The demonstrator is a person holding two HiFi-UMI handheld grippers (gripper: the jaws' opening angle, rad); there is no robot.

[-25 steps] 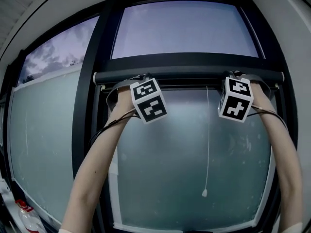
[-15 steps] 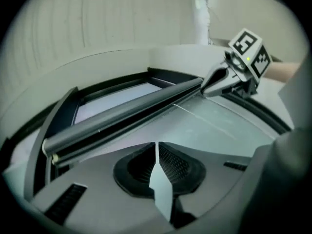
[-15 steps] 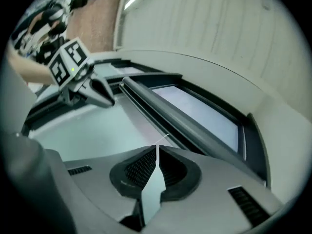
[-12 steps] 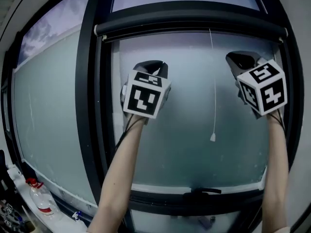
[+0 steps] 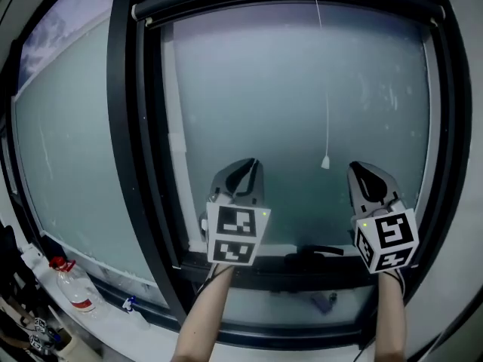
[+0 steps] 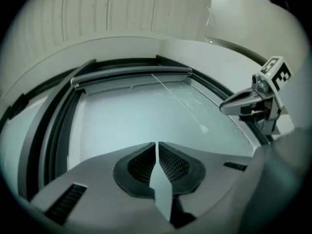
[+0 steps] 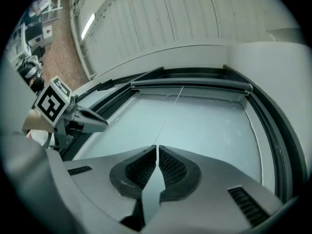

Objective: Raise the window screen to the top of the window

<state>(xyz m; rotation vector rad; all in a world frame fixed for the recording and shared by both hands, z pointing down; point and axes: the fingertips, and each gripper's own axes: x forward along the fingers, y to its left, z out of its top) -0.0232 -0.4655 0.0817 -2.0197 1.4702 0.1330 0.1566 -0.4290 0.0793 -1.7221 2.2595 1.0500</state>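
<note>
1. both tongs are clenched on nothing: the left gripper [image 6: 156,146] and the right gripper [image 7: 157,148] each press their ribbed pads together, empty.
2. they hang low before the frosted glass pane [image 5: 302,89], near the bottom rail of the black window frame [image 5: 124,127].
3. the dark rolled window screen [image 7: 190,85] sits at the pane's top, well apart from both, with a thin white pull cord [image 5: 326,127] dangling; the raising looks done.

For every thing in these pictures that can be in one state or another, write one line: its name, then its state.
window screen: rolled up at the top of the window, glass uncovered
pull cord: hanging loose, held by neither gripper
left gripper: shut, empty, low in front of the glass
right gripper: shut, empty, low in front of the glass
bottle: upright on the sill, red cap on
</note>
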